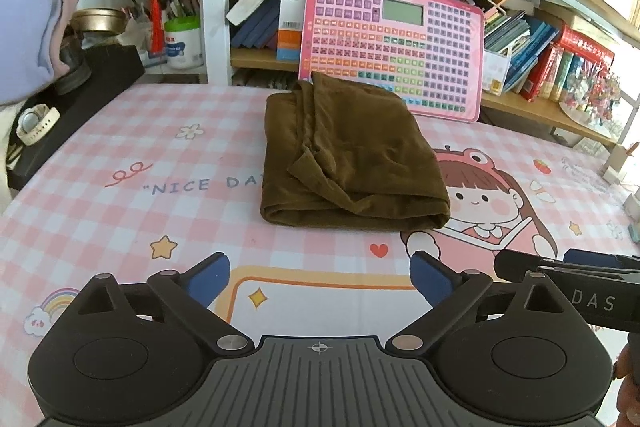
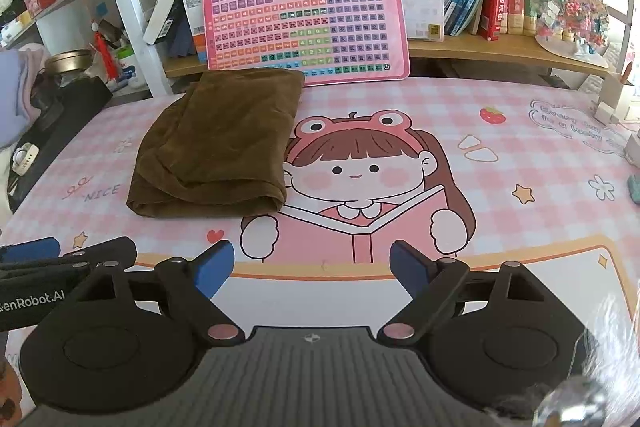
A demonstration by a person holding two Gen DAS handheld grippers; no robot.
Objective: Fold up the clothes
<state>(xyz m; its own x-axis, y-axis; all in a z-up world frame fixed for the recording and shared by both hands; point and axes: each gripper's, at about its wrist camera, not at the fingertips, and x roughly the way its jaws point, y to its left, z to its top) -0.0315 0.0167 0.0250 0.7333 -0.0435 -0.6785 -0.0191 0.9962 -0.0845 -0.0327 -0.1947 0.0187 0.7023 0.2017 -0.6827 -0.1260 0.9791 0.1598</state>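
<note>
My left gripper [image 1: 319, 281] hangs spread wide over the near edge of the pink checked table mat [image 1: 120, 227], nothing between its blue pads, and my right gripper [image 2: 312, 269] stands just as spread and empty. The folded brown garment [image 1: 348, 163] lies toward the far edge, its back corner touching the pink keyboard learning board [image 1: 396, 43] propped against the bookshelf. Only my left view shows the white wristwatch [image 1: 36, 125] clearly at the left edge and "NICE DA" beside the cloth, plus "DAS" on the other tongs. Only my right view shows the whole reading girl cartoon [image 2: 360, 183], the strawberry [image 2: 492, 115] and "enRobot.AI".
</note>
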